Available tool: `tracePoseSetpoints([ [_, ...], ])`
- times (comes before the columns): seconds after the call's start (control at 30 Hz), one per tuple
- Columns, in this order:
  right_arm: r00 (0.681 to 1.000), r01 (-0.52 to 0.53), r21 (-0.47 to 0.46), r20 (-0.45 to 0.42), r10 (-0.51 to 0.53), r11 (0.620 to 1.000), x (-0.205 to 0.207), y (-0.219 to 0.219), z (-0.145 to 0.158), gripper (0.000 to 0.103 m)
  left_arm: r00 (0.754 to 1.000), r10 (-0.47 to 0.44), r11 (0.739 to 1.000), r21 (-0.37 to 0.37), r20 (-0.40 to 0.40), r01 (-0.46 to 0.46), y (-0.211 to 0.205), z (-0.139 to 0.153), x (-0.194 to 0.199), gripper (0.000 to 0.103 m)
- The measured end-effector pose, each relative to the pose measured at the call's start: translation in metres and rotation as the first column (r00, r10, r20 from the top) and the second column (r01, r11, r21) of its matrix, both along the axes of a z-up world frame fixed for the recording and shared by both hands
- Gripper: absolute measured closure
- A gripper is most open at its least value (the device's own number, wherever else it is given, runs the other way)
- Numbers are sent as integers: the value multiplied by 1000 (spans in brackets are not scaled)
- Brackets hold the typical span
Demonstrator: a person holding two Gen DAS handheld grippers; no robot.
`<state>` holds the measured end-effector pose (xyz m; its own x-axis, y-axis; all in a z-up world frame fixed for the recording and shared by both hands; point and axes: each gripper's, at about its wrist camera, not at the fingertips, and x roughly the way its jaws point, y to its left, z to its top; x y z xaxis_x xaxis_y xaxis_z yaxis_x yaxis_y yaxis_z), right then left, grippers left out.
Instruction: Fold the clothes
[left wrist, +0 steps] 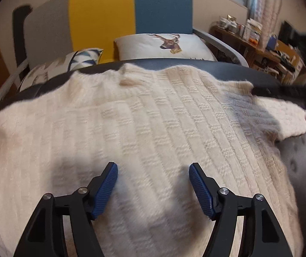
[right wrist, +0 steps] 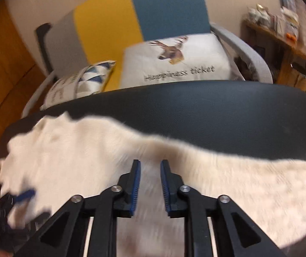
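Observation:
A cream knitted sweater (left wrist: 142,117) lies spread flat over a dark table (left wrist: 195,63). My left gripper (left wrist: 153,169) hovers over the sweater's near part, open wide, with nothing between its blue pads. In the right wrist view the sweater (right wrist: 78,156) is blurred and its far edge runs across the dark table (right wrist: 217,111). My right gripper (right wrist: 150,165) sits at that far edge with only a narrow gap between its pads. Cream knit shows in the gap, and I cannot tell whether the pads press on it. The right gripper (left wrist: 258,90) also shows at the sweater's far right edge.
Behind the table stands a sofa with grey, yellow and blue back panels (left wrist: 131,15), holding a deer-print cushion (left wrist: 165,46) and a triangle-pattern cushion (left wrist: 84,59). A cluttered wooden shelf (left wrist: 249,38) stands at the right. The left gripper's blue pad (right wrist: 24,193) shows at lower left.

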<state>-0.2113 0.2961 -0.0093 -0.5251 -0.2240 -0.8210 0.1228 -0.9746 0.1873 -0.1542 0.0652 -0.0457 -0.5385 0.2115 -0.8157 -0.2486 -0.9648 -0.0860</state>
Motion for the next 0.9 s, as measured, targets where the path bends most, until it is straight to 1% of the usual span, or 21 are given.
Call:
tracePoseSetpoints([
  [0.07, 998, -63, 72, 31, 60, 995, 18, -12, -5, 81, 1000, 22, 999, 34, 22, -23, -16, 2, 5, 33],
  [0.1, 997, -64, 128, 57, 58, 990, 23, -15, -12, 81, 999, 27, 999, 29, 23, -27, -23, 2, 9, 33],
  [0.13, 996, -59, 189, 84, 43, 980, 27, -16, -20, 81, 999, 31, 999, 7, 17, -31, -29, 2, 14, 33],
  [0.17, 996, -46, 198, 78, 31, 979, 30, -14, -24, 80, 999, 35, 999, -14, 12, -35, -35, 1, 18, 33],
  [0.23, 996, 19, 202, 80, -35, 979, 30, -13, -18, 80, 999, 52, 998, -43, 12, -51, -50, -1, 24, 33],
  [0.27, 994, 53, 205, 82, -71, 977, 30, -13, -14, 79, 998, 65, 997, -38, 16, -64, -60, 0, 27, 33],
  [0.3, 997, 41, 202, 58, -53, 978, 31, -25, -4, 76, 997, 81, 997, -20, 18, -80, -70, 1, 30, 33],
  [0.33, 999, 14, 199, 26, -20, 980, 33, -40, 8, 76, 995, 100, 995, 7, 26, -100, -80, 3, 33, 33],
  [0.37, 999, -37, 180, 15, 35, 983, 36, -60, 16, 76, 992, 119, 992, 35, 36, -120, -89, 4, 35, 33],
  [0.43, 988, -155, 134, 2, 156, 979, 42, -104, 30, 76, 985, 158, 975, 144, 69, -166, -111, 10, 40, 33],
  [0.47, 979, -204, 114, 16, 203, 972, 46, -127, 33, 76, 982, 173, 965, 188, 80, -185, -120, 12, 43, 33],
  [0.53, 956, -292, 64, 52, 289, 954, 58, -171, 33, 76, 971, 213, 937, 259, 110, -235, -145, 18, 49, 33],
  [0.6, 916, -395, -25, 68, 395, 919, 78, -208, 27, 76, 958, 258, 906, 314, 123, -285, -179, 25, 57, 33],
  [0.63, 900, -426, -55, 78, 429, 903, 87, -224, 21, 76, 950, 289, 894, 321, 117, -311, -196, 28, 60, 33],
  [0.67, 893, -438, -59, 93, 441, 897, 92, -237, 15, 76, 938, 331, 882, 319, 106, -347, -218, 30, 65, 33],
  [0.73, 882, -452, -55, 125, 455, 890, 100, -260, 3, 76, 897, 430, 847, 297, 102, -440, -265, 29, 73, 33],
  [0.8, 878, -460, -44, 124, 462, 887, 101, -275, -1, 76, 826, 551, 781, 275, 122, -561, -317, 24, 86, 33],
  [0.87, 875, -470, -41, 110, 472, 882, 94, -291, 0, 76, 738, 662, 698, 249, 134, -671, -365, 18, 100, 33],
  [0.9, 875, -474, -26, 100, 474, 880, 86, -302, 1, 76, 696, 707, 663, 224, 128, -715, -384, 16, 108, 31],
])
